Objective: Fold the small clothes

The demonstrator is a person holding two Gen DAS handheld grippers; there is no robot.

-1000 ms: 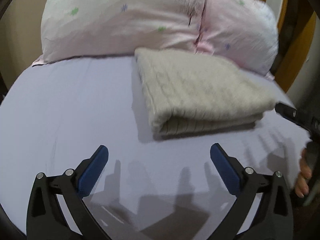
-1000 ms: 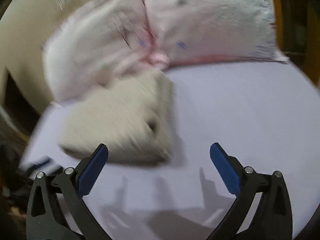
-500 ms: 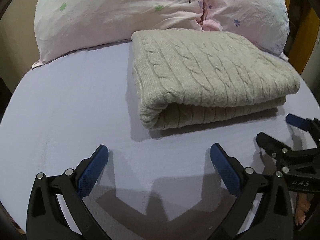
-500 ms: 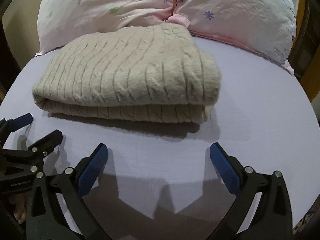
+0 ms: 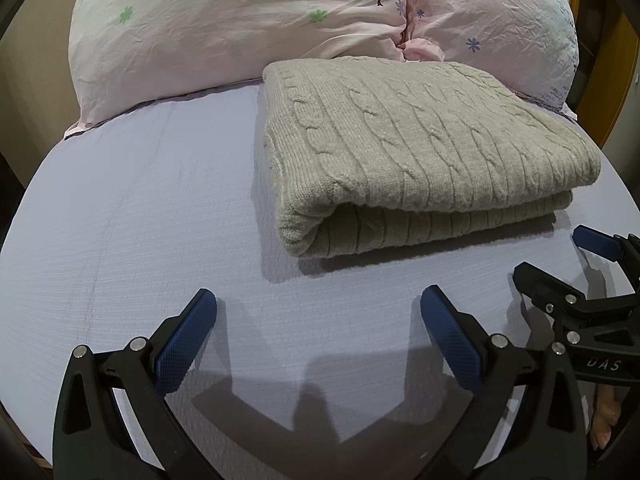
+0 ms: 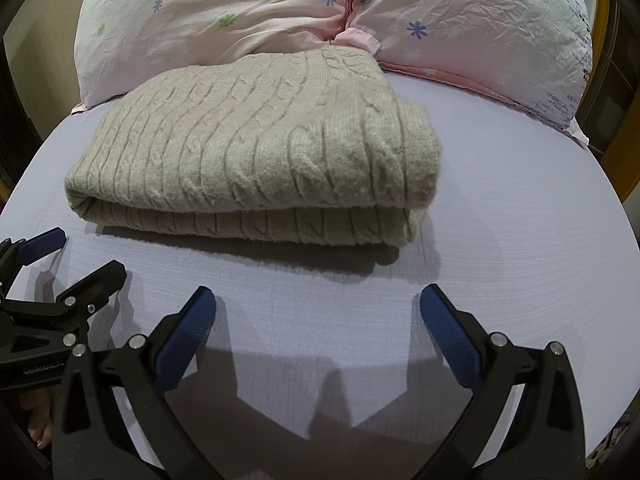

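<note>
A beige cable-knit sweater [image 5: 420, 152] lies folded into a thick rectangle on the lavender bed sheet [image 5: 140, 220], its far edge against the pillows. It also shows in the right wrist view [image 6: 260, 156]. My left gripper [image 5: 318, 316] is open and empty, low over the sheet just in front of the sweater's left corner. My right gripper [image 6: 318, 316] is open and empty, in front of the sweater's right half. Each gripper shows at the edge of the other's view: the right one [image 5: 560, 264] and the left one [image 6: 76, 260].
Two pink floral pillows [image 5: 260, 20] lie across the head of the bed behind the sweater, also in the right wrist view [image 6: 460, 28]. A wooden bed frame [image 5: 616, 60] rises at the right. The sheet [image 6: 520, 220] stretches bare to the sides.
Both grippers swung in from the sides and settled side by side facing the folded sweater. In the last half second they barely moved. The sweater stayed put.
</note>
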